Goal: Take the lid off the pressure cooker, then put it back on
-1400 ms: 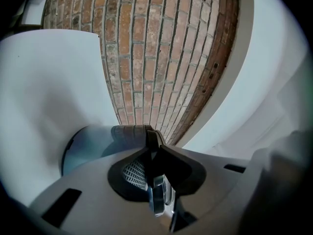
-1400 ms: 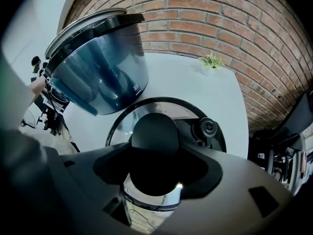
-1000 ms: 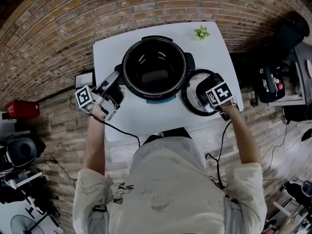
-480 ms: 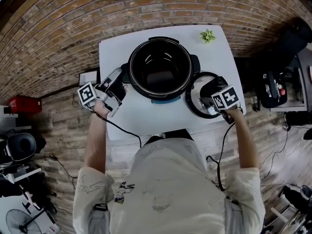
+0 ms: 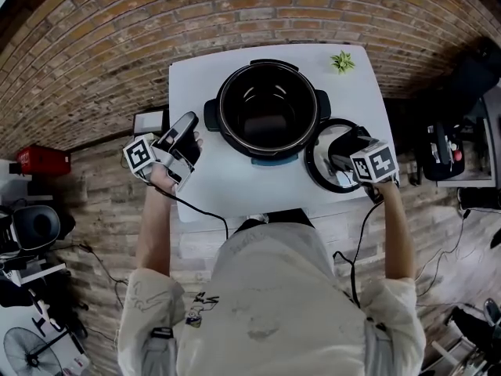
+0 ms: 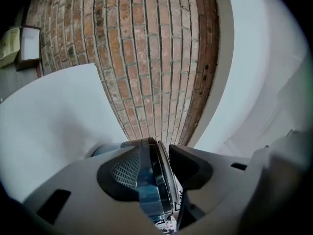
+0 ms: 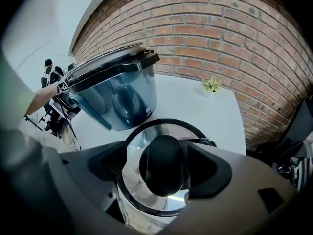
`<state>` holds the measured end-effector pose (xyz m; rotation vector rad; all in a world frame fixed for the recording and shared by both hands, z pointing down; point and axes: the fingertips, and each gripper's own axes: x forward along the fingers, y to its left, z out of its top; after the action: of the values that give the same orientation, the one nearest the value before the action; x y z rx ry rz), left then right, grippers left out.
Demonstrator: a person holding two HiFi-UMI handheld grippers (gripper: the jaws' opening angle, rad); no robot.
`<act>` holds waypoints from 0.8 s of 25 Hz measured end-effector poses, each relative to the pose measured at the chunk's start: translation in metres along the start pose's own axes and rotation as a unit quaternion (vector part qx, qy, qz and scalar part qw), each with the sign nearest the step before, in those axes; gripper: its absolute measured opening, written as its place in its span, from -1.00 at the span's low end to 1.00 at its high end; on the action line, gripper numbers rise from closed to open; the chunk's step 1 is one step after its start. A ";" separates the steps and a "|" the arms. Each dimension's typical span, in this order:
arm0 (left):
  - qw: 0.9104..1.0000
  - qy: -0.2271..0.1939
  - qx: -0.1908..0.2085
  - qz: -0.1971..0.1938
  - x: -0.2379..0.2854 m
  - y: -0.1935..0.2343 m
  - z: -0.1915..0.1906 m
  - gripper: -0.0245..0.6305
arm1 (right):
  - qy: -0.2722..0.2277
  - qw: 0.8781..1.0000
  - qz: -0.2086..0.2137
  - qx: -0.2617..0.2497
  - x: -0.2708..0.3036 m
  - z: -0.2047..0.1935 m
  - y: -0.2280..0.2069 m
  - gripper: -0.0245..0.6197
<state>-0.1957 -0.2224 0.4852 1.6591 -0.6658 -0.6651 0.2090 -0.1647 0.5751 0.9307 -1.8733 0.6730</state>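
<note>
Lid (image 5: 323, 157) flat on the counter (image 5: 235, 182), just right of the open cooker (image 5: 268, 116), right hand-held gripper (image 5: 344, 157) over it, jaws opening wide round the black knob (image 7: 164, 163) without pinching it, left hand-held gripper (image 5: 190, 134) opening, empty, just left of the cooker, small plant (image 5: 341, 61) far right.

lid (image 7: 133, 160): polished metal | knob (image 7: 164, 165): glossy black | wall (image 7: 220, 38): rough brick | table (image 7: 195, 106): matt white

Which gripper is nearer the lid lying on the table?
Right. The right gripper hovers over the lid, opening jaws either side of its knob, not pressing. The left gripper, jaws opening and empty, is across the pressure cooker from it.
</note>
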 end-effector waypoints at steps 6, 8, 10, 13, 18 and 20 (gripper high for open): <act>1.000 0.002 0.001 -0.002 -0.005 0.001 -0.003 -0.31 | 0.004 1.000 0.001 -0.002 -0.001 -0.003 0.001 0.30; 1.000 0.002 0.000 -0.002 -0.003 0.002 -0.003 -0.31 | 0.004 1.000 0.000 -0.001 0.000 -0.003 0.000 0.30; 1.000 0.001 0.001 -0.001 -0.002 0.003 -0.003 -0.31 | 0.006 1.000 -0.001 -0.001 0.000 -0.004 -0.001 0.30; 1.000 0.002 0.005 0.001 -0.002 0.003 -0.001 -0.30 | 0.014 1.000 0.000 -0.005 0.001 -0.007 -0.001 0.30; 1.000 0.010 0.008 -0.010 0.009 -0.004 -0.001 -0.29 | 0.023 1.000 0.002 -0.006 0.005 -0.011 -0.002 0.30; 1.000 0.016 0.008 -0.012 0.015 -0.007 -0.003 -0.28 | 0.026 1.000 0.001 -0.007 0.006 -0.012 -0.003 0.30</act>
<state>-0.1827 -0.2302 0.4776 1.6919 -0.6298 -0.6508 0.2150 -0.1590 0.5859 0.8939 -1.8309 0.6777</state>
